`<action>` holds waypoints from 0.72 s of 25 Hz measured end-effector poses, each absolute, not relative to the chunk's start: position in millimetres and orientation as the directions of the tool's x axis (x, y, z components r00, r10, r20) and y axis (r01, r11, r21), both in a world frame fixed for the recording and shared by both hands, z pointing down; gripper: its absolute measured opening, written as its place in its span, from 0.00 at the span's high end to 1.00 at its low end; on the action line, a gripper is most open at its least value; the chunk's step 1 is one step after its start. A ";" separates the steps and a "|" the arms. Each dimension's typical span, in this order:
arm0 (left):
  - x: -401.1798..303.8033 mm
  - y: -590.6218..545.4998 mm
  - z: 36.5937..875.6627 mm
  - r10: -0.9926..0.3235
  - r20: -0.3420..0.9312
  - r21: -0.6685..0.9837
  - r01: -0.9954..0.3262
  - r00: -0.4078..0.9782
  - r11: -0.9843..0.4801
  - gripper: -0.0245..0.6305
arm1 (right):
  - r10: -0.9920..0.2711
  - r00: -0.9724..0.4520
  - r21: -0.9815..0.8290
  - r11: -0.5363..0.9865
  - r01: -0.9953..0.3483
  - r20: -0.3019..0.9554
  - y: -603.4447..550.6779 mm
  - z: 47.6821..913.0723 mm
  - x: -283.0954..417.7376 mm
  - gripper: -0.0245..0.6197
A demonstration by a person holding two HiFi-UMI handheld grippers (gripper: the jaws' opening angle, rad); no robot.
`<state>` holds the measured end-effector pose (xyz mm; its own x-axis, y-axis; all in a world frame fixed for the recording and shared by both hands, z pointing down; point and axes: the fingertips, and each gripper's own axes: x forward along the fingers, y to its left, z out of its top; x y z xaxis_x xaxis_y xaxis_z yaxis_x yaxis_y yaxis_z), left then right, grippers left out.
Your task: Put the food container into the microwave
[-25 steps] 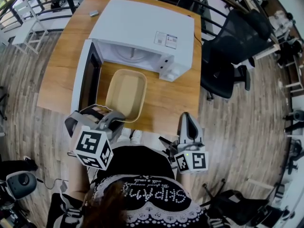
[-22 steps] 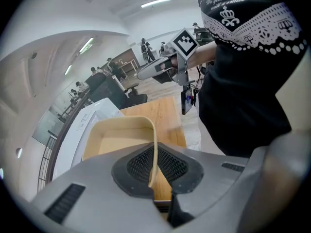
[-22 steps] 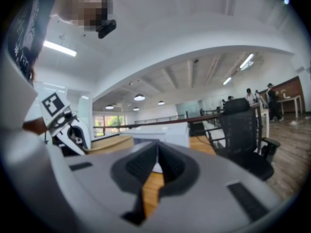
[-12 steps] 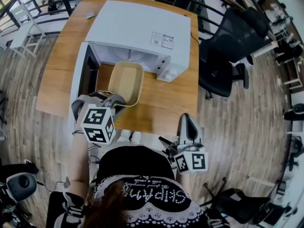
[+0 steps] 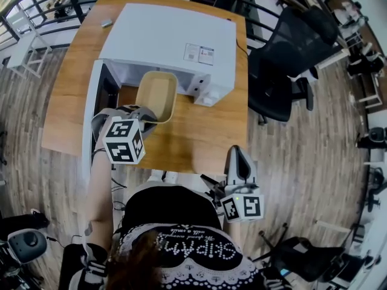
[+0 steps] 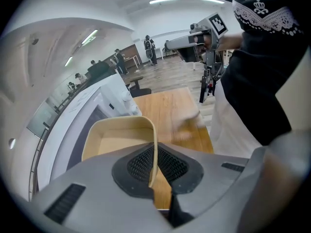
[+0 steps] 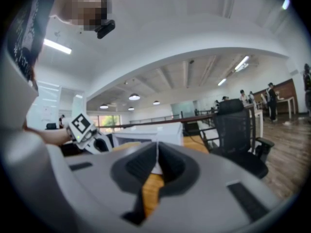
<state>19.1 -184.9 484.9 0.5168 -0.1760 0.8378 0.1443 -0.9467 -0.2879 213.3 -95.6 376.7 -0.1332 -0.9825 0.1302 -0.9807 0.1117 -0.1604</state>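
The left gripper (image 5: 140, 115), clamped on the near rim of the beige rectangular plastic food container (image 5: 156, 94), has moved it to the mouth of the open white microwave (image 5: 172, 41). Only the push inside seems left. The right gripper (image 5: 240, 156) waits shut, empty.

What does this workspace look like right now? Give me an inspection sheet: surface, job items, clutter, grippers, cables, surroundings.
Surface: wooden table, carrying the microwave.
Job's things: white microwave, its door swung open to the left; beige food container, empty, far end at the microwave's mouth, not yet inside.
Clutter: one small grey object at the table's far corner.
Grippers: left gripper, jaws shut on the food container's near rim; right gripper, jaws shut, empty, held off the table's near edge.
Cables: nothing seen.
Surroundings: black office chair right of the table; railing beyond it; wood floor.
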 end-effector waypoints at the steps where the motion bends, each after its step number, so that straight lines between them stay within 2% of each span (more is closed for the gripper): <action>1: 20.4 -189.5 485.5 -0.173 0.836 -0.285 0.142 0.520 -0.948 0.90 | -0.983 -0.130 -0.160 0.109 -0.981 0.132 -96.6 376.8 214.3 0.91; 18: 28.4 -256.3 510.8 -0.164 0.837 -0.254 0.105 0.523 -0.962 0.90 | -0.985 -0.082 -0.150 0.060 -0.987 0.150 -119.5 379.5 227.2 0.91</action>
<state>28.4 -256.3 510.8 0.5228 -0.1636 0.8366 0.1049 -0.9616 -0.2536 227.2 -119.5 379.5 -0.0824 -0.9853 0.1495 -0.9869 0.0599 -0.1496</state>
